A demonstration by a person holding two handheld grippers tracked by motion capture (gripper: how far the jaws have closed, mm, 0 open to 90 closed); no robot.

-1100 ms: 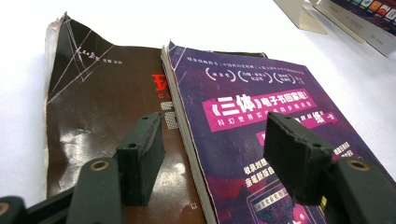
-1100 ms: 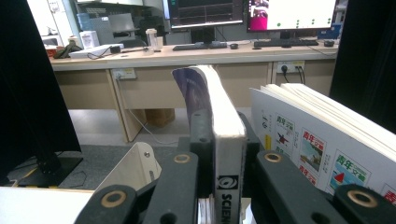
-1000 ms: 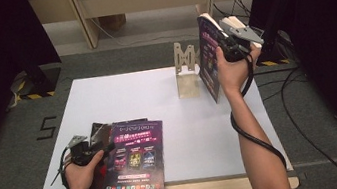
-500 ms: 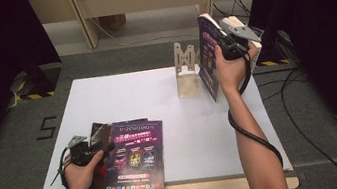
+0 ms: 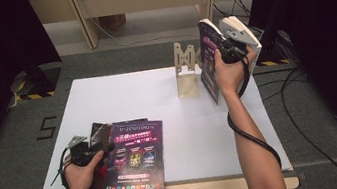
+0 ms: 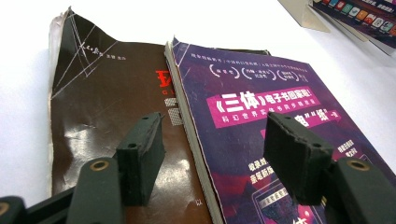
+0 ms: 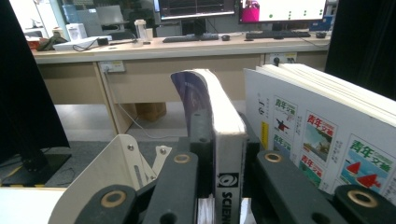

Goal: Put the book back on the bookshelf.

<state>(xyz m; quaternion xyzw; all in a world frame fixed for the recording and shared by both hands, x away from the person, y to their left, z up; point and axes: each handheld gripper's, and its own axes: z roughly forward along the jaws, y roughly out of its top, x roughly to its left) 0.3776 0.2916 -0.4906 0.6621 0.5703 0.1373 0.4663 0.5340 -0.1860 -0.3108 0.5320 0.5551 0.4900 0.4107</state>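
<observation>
Standing (upright) in right hand-held gripper (image 7: 219,163): purple book (image 7: 224,140).

bare white table (image 5: 121,96) mid-left, bookend (image 5: 186,71) blocking far right

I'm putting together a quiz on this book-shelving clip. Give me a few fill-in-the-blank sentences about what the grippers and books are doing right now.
1. The right gripper is shut on a purple book that it holds ____ beside the bookend.
2. The left gripper has its jaws ____ over the flat books.
3. On the table, the purple-covered book lies partly on top of a ____ one.

Missing words: upright; open; brown
</observation>
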